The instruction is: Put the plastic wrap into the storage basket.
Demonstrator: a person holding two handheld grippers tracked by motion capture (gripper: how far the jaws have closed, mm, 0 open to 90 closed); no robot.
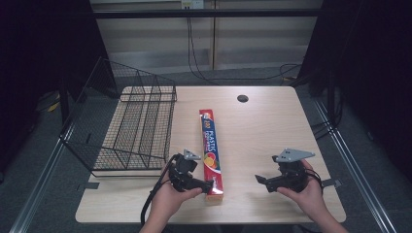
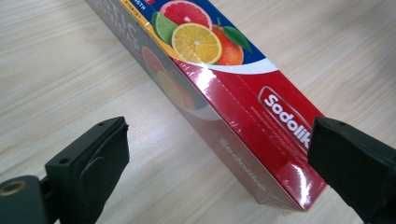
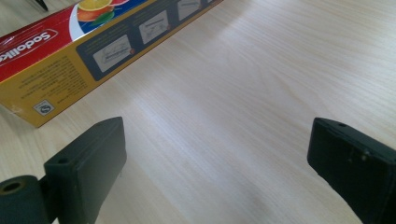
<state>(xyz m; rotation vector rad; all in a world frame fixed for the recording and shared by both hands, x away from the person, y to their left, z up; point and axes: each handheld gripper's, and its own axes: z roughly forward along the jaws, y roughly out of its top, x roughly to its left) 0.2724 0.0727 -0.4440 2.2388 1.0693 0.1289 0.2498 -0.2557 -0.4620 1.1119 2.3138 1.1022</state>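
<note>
Here's the table (image 1: 272,121), pale wood grain, smooth and flat, with rounded corners and a small dark round hole (image 1: 242,98) near its far edge. Lying lengthwise down the middle is the plastic wrap box (image 1: 210,153), a long, narrow carton with square edges and a glossy film skin, blue at the far end, red at the near end, citrus fruit printed on top and a yellow side panel of instructions in the right gripper view. To its left sits the wire basket (image 1: 128,124), black mesh, open-topped, its tall back wall tilting out past the table's left edge; its near right corner stands close beside the left gripper (image 1: 210,184), so room is tight on that side. That left gripper has its jaws spread wide, released, reaching at the box's near end; in the left gripper view the red end of the box lies between the two black pads, the right pad just at the carton's edge, though I cannot tell if it touches. Over on the other side, the right gripper (image 1: 260,181) hangs low over bare wood, jaws apart and holding nothing, well apart from the box, with open tabletop all around it out to the right edge and the near edge.
</note>
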